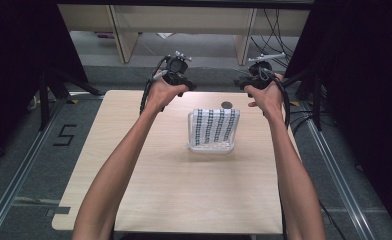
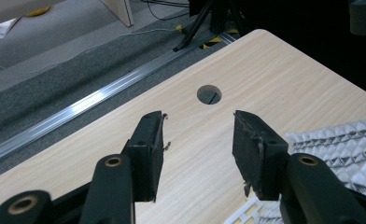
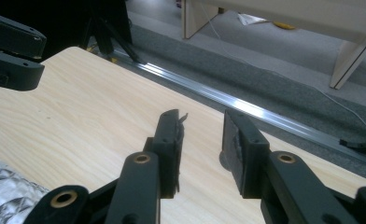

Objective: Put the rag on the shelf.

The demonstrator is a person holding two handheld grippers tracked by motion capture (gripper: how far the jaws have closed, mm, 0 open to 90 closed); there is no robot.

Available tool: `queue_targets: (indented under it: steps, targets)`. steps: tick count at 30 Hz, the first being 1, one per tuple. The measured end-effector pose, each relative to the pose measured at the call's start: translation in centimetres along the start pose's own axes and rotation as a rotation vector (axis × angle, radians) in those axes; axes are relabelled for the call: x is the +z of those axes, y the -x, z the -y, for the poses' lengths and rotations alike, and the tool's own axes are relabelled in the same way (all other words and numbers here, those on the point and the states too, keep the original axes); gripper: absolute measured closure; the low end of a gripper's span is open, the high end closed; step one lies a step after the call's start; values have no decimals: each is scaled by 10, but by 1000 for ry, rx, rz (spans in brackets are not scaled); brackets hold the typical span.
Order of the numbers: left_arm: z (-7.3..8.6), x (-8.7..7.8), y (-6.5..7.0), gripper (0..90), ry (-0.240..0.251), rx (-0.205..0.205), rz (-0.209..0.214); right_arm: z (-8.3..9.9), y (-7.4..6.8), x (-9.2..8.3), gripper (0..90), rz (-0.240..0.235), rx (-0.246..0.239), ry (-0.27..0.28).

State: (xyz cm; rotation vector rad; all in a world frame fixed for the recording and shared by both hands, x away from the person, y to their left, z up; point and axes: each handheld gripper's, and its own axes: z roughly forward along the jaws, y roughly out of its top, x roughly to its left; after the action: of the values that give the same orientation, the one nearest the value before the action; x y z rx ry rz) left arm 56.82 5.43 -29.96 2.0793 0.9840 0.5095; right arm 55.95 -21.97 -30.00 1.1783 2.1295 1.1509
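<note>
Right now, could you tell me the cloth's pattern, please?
White cloth with dark dotted stripes, best in the high view.

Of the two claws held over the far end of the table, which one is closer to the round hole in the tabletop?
The right claw. In the high view the round hole lies just off the right hand, while the left claw is farther away, beyond the patterned cloth's far left corner.

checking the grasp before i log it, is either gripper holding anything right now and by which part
Nothing is held. The left gripper and right gripper both stand open over bare table, beyond the cloth-draped clear tray.
</note>
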Motion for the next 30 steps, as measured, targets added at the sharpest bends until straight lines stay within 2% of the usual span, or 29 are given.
queue_targets:
  steps: [1, 8, 10, 12, 14, 17, 18, 20, 23, 24, 27, 28, 30]
  targets:
    - [1, -1, 0, 523, 0, -3, 4, 1, -2, -1, 671, 1, 16, -2]
    - [8, -5, 5, 495, -3, -2, 25, 7, -2, -7, 651, -9, -3, -4]
    - [8, -6, 6, 478, 0, -4, 31, 9, -3, -11, 650, -10, 15, -10]
    - [11, -10, 9, 468, 4, 0, 35, 12, -2, -13, 647, -17, 2, 4]
    - [13, -13, 11, 460, 7, -2, 42, 15, -3, -18, 641, -20, 19, -6]
    - [16, -17, 14, 442, 9, -8, 47, 19, -2, -22, 635, -27, 16, 3]
    - [18, -19, 16, 434, 10, -2, 46, 21, -2, -23, 632, -22, 6, 18]
    - [19, -21, 17, 420, 10, 0, 47, 23, -3, -25, 628, -28, 17, 3]
    - [28, -25, 19, 393, 17, 4, 57, 30, -4, -30, 606, -41, 4, 18]
    - [30, -26, 19, 388, 20, 3, 58, 33, -6, -32, 604, -50, 19, 16]
    - [35, -28, 19, 379, 25, 3, 55, 37, -7, -34, 597, -51, 14, 22]
    - [38, -29, 19, 377, 29, 0, 57, 42, -6, -37, 582, -50, -12, 24]
    - [45, -30, 19, 375, 31, 4, 60, 46, -8, -39, 580, -50, 2, 34]
